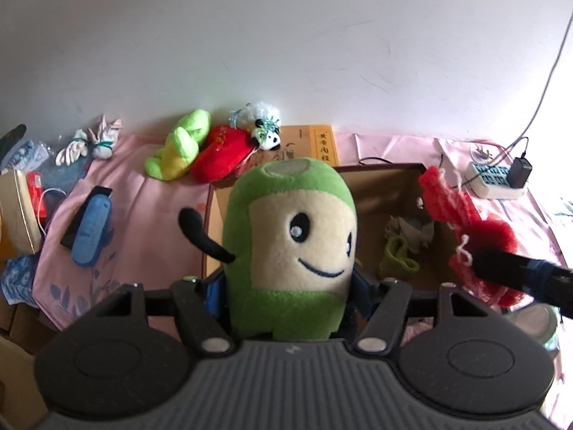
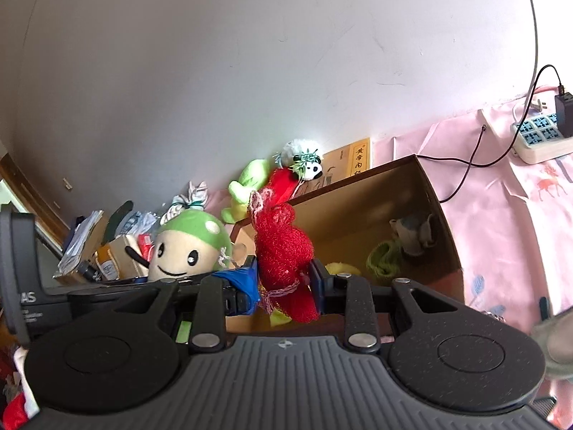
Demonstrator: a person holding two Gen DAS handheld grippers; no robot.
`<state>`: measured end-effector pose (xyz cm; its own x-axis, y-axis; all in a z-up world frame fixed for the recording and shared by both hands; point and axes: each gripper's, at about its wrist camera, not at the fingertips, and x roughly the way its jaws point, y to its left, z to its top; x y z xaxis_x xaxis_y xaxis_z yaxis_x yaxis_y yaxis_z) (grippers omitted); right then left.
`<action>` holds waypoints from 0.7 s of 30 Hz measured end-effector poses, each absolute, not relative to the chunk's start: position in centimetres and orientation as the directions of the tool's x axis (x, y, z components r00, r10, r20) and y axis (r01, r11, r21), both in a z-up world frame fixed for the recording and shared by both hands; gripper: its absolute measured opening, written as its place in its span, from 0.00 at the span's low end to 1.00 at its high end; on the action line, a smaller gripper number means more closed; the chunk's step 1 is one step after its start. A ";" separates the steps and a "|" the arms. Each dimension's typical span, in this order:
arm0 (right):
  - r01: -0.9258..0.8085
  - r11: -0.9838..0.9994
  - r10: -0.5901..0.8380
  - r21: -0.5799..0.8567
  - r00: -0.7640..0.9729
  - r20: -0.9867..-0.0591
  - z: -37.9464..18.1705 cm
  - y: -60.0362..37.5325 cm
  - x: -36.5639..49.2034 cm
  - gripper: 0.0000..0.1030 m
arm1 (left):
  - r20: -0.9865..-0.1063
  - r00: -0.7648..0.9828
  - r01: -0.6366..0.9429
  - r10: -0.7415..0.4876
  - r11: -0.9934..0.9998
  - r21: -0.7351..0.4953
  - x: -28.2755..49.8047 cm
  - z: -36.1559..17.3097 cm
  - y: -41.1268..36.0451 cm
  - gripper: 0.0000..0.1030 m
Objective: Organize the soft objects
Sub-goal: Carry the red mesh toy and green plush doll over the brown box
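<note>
My left gripper (image 1: 286,286) is shut on a green and cream plush doll (image 1: 292,247) with a smiling face, held upright above the near edge of a brown cardboard box (image 1: 390,179). My right gripper (image 2: 284,279) is shut on a red knitted soft toy (image 2: 283,251), which hangs over the box (image 2: 358,211); the same red toy (image 1: 465,222) and the right gripper's arm show at the right of the left wrist view. The green doll (image 2: 186,247) appears left of the red toy in the right wrist view. Inside the box lie a grey plush (image 2: 413,233) and a green knitted piece (image 2: 383,259).
Against the wall behind the box lie a lime-green plush (image 1: 179,147), a red plush (image 1: 222,154), a small panda toy (image 1: 266,134) and a yellow book (image 1: 318,143). A blue slipper (image 1: 91,229) lies left on the pink cloth (image 1: 154,222). A power strip (image 1: 496,179) with cables sits right.
</note>
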<state>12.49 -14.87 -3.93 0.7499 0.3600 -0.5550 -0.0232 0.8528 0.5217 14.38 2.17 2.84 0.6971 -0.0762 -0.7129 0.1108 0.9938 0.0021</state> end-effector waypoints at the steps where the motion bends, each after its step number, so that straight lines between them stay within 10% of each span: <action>1: -0.016 0.856 0.352 0.516 0.749 -0.561 -4.3 -14.7 13.0 0.12 | -0.709 0.701 0.108 -0.077 0.994 -0.002 14.8 2.7 2.3 0.65; 21: 0.081 0.923 0.243 0.376 0.635 -0.733 -13.4 -12.7 21.2 0.12 | -0.766 0.637 0.078 -0.086 0.996 -0.047 21.5 -6.2 2.7 0.65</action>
